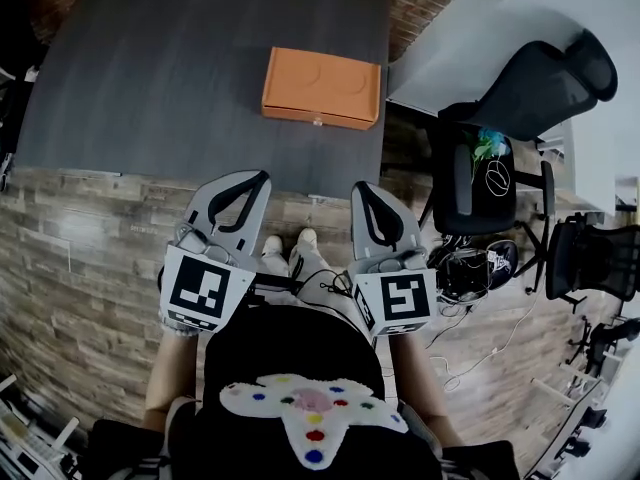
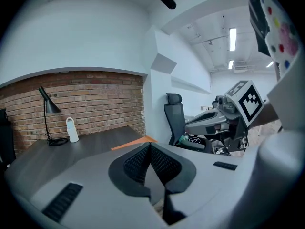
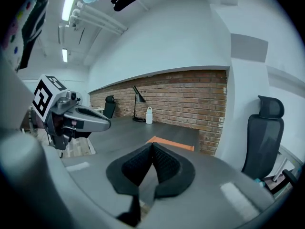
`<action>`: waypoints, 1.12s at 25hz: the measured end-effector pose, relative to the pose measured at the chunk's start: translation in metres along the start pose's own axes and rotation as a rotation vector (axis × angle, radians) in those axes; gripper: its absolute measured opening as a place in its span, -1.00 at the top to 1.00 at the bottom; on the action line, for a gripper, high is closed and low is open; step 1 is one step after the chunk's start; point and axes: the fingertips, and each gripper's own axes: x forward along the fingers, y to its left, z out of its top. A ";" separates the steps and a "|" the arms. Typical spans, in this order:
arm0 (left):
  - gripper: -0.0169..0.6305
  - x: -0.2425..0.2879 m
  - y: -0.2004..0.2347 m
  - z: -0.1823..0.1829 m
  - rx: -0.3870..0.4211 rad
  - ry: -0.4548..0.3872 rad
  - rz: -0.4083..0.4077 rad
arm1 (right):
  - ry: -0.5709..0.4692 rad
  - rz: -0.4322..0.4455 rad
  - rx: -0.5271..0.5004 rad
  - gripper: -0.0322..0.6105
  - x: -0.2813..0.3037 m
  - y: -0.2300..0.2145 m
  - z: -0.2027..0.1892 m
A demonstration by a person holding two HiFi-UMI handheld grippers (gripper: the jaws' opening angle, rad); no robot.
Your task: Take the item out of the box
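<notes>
A closed orange box (image 1: pixel 321 88) lies flat near the right front corner of the dark grey table (image 1: pixel 150 68). Its edge shows as an orange sliver beyond the jaws in the left gripper view (image 2: pixel 134 143) and the right gripper view (image 3: pixel 172 142). My left gripper (image 1: pixel 250 178) and right gripper (image 1: pixel 368 188) are held side by side in front of the table edge, short of the box. Both are shut with nothing between the jaws. The item inside the box is hidden.
A black lamp (image 2: pixel 47 113) and a white bottle (image 2: pixel 71 130) stand at the table's far end by the brick wall. Black office chairs (image 1: pixel 520 108) and cables (image 1: pixel 470 268) crowd the floor to the right. The person's shoes (image 1: pixel 285 253) are on wooden flooring below the table edge.
</notes>
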 end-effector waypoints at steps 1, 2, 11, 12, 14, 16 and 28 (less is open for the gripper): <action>0.93 0.002 0.000 0.001 -0.002 0.000 0.004 | 0.004 -0.003 0.010 0.87 0.003 -0.003 -0.001; 0.93 0.004 0.001 0.002 -0.004 0.001 0.009 | 0.008 -0.005 0.018 0.87 0.007 -0.006 -0.002; 0.93 0.008 0.016 -0.001 -0.060 0.010 0.073 | 0.066 0.080 0.041 0.62 0.040 -0.005 -0.026; 0.93 0.010 0.018 -0.002 -0.061 0.014 0.080 | 0.073 0.082 0.046 0.63 0.045 -0.007 -0.030; 0.93 0.013 0.022 -0.006 -0.061 0.024 0.096 | 0.088 0.086 0.056 0.62 0.054 -0.010 -0.039; 0.93 0.014 0.027 -0.010 -0.071 0.029 0.111 | 0.106 0.092 0.058 0.62 0.063 -0.013 -0.047; 0.93 0.018 0.053 -0.037 -0.125 0.086 0.213 | 0.202 0.108 0.061 0.62 0.122 -0.026 -0.097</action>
